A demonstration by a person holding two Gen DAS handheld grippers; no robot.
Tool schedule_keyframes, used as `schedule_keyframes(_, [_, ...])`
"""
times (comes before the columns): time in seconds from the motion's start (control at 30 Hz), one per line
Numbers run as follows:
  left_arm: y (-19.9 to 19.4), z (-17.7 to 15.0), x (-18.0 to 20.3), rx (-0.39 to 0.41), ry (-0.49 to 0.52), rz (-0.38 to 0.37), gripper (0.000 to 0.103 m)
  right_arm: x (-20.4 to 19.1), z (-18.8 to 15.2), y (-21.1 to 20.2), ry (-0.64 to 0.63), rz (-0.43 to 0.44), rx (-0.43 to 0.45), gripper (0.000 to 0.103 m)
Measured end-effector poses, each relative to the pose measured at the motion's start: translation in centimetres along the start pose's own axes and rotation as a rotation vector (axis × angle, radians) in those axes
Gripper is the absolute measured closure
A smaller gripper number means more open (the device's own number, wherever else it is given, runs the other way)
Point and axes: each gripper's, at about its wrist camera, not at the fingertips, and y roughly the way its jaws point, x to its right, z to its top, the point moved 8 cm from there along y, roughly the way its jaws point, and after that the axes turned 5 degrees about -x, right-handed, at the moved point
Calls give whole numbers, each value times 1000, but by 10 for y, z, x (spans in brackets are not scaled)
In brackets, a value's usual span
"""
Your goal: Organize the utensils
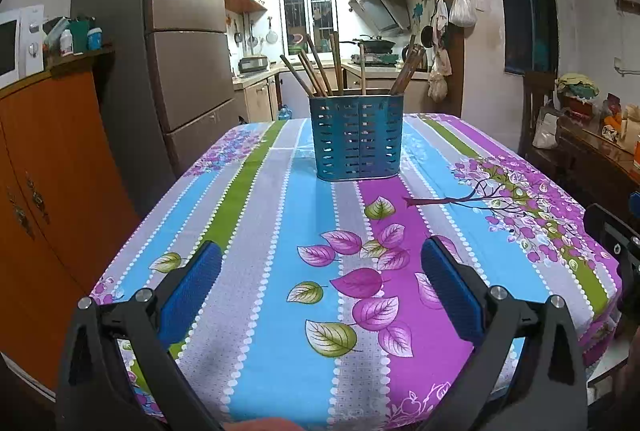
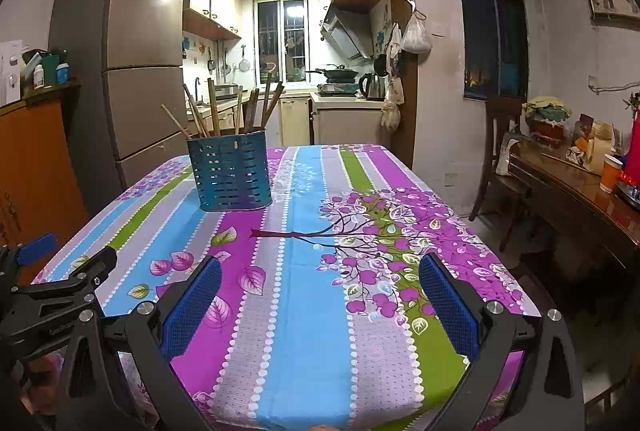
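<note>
Kitchen light falls on the floral tablecloth (image 1: 280,311) beneath my two grippers. My left gripper (image 1: 322,289) hangs spread wide and empty over the near edge; my right gripper (image 2: 320,301), beside it, is likewise spread with nothing between its blue pads (image 2: 448,307). Well ahead stands the blue slotted utensil holder (image 1: 358,137), upright, wooden chopsticks (image 1: 320,65) leaning out of it in both halves. I judge both tools hang back because no loose utensil shows on the cloth.
</note>
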Motion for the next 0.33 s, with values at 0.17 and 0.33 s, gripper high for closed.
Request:
schedule_keyframes(0.17, [-2,1,0,-2,-8,2,6,2,2,-2,9,-3,9,5])
schedule_keyframes(0.33, [-4,1,0,1,-17,-17,6,-1,3,-4,1,-2,11,5])
